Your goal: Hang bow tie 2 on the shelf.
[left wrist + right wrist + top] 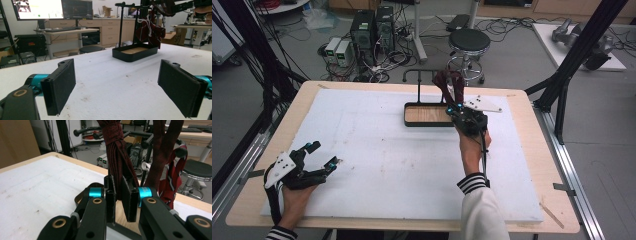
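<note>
Count from my side: two grippers, my left one (319,156) and my right one (460,112). One black tray (428,123) with one rack (418,76) standing in it. One dark red necktie (117,157) on it. One stool (468,42). Two monitors (37,8).

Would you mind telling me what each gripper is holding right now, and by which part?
The right gripper is shut on the dark red necktie, clamping its bunched strip just below the knot. The left gripper is open over the white mat and holds nothing.
</note>
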A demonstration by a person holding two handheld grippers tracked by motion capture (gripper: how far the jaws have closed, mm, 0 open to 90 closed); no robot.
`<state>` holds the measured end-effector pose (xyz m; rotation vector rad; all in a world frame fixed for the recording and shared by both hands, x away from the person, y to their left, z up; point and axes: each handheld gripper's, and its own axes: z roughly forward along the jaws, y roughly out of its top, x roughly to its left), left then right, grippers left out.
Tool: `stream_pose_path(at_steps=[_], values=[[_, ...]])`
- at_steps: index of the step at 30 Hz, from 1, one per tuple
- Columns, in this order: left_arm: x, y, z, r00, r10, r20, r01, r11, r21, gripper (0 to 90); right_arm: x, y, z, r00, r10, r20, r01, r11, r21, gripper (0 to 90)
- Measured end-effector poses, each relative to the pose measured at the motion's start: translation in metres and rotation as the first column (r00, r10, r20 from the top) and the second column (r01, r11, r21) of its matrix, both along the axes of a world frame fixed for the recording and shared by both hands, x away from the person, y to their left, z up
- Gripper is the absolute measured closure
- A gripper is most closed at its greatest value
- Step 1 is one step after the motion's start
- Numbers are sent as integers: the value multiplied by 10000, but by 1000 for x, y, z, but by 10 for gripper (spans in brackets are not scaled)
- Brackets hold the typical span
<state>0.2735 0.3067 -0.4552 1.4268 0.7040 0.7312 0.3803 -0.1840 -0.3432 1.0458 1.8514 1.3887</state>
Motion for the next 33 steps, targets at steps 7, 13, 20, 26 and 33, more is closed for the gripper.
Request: stream_pose_path(at_steps=[7,13,20,26,33], values=[[0,0,0,10000,0,0,0,10000,13,151,12,7,6,9998,-151,119,148,9996,224,828],[0,0,0,10000,0,-3,0,10000,8,151,20,10,6,9994,-348,32,347,9990,296,827],[0,0,0,10000,1,-7,-1,10000,10,151,27,10,0,9986,-520,-103,524,9974,502,827],[0,0,0,10000,-1,-6,1,10000,30,151,33,11,-6,9971,-688,-315,706,9956,616,827],[0,0,0,10000,-1,-7,1,10000,26,151,41,13,-11,9952,-774,-603,820,9935,789,827]])
